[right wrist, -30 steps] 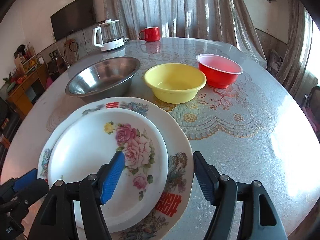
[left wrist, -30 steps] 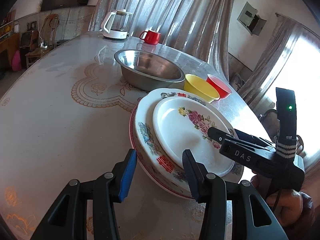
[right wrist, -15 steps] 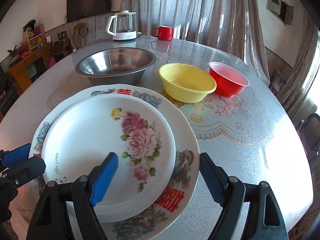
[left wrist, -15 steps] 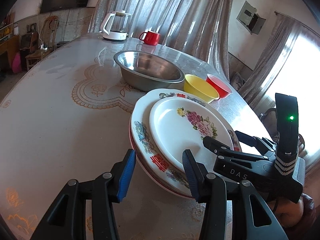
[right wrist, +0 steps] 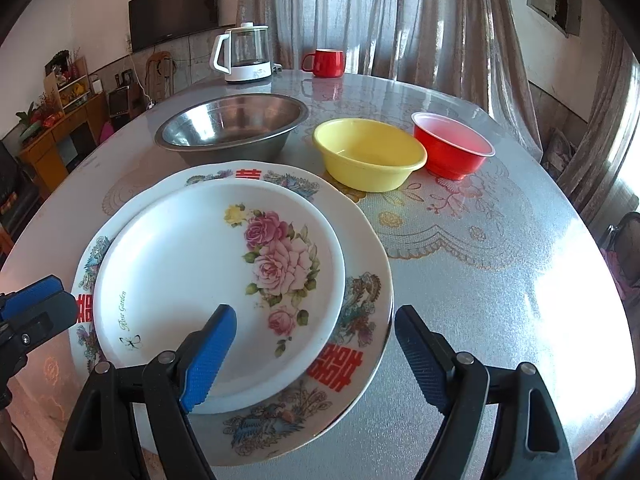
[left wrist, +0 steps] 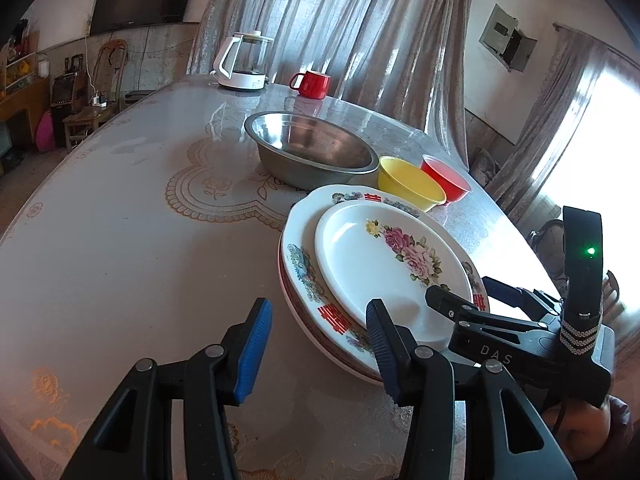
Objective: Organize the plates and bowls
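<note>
Since a second ago the right gripper [right wrist: 314,354] has widened its jaws and drawn back toward the near rim of the plate stack; its left pad now hangs over the small white rose-printed plate [right wrist: 208,264], its right pad off the stack over the table, nothing pinched between them; the left gripper [left wrist: 318,350] has barely shifted, jaws about half open, empty, its right pad just over the stack's near-left edge.

The rose plate lies on the large white scalloped plate with red characters [right wrist: 352,364], which seems to sit on another red-rimmed plate, on the round table with the glossy lace-pattern cover [right wrist: 500,280]; plate stacking looks finished, so the release step is closing out.

Behind the stack stand the wide steel bowl [right wrist: 232,128], the yellow plastic bowl [right wrist: 370,154] and the small red plastic bowl [right wrist: 452,146], each apart, yellow and red nearly touching; next move probably nests the bowls: reach past the plates, grip a small bowl's rim, lift clear without clipping the stack.
</note>
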`<state>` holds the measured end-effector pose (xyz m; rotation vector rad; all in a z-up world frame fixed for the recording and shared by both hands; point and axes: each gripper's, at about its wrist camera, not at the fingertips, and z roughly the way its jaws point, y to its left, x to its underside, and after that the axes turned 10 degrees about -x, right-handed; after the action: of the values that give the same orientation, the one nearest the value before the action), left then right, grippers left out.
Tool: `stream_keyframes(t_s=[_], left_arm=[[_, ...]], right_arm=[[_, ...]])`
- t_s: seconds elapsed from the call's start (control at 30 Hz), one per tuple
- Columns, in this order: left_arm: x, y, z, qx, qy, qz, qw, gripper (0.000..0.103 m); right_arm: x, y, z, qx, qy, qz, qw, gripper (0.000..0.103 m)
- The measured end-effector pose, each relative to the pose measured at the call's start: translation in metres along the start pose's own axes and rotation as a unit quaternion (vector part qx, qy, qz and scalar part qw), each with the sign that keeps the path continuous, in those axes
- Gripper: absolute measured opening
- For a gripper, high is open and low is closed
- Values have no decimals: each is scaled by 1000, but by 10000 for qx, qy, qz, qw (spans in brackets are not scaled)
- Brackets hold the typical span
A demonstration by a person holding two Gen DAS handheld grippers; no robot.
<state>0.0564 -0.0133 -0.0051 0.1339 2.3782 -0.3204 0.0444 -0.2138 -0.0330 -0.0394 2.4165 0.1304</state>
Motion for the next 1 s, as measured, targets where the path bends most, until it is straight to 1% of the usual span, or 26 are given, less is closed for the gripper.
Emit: stream_keyframes(t_s=[0.23,0.47,0.57,0.73,0.83,0.87,0.97,1.0], left_arm=[[3,3,0,-34,42,-52,10000,51],[5,9,4,-68,163,-152,9997,52],[5,15,7,-39,226,-273,9994,52],[2,25,9,-3,255,-454,9986,52],[1,28,8,77,236,-492,9985,53],[1,29,8,68,208,-515,9984,55],[1,31,7,67,106,-589,9982,55],[1,31,7,48,100,-598,9981,56]], right_arm=[[3,-11,-12,95,-131,206,9997,83],[-2,-23,-26,78,-421,528,9977,83],[-4,-26,-30,-31,-505,621,9968,83],[-6,-24,-29,-241,-509,681,9961,83],[-7,-19,-31,-405,-600,552,9958,83],[-7,-15,-32,-455,-628,475,9959,83],[-7,-8,-31,-731,-634,316,9948,81],[-7,-7,-30,-888,-599,311,9938,78]])
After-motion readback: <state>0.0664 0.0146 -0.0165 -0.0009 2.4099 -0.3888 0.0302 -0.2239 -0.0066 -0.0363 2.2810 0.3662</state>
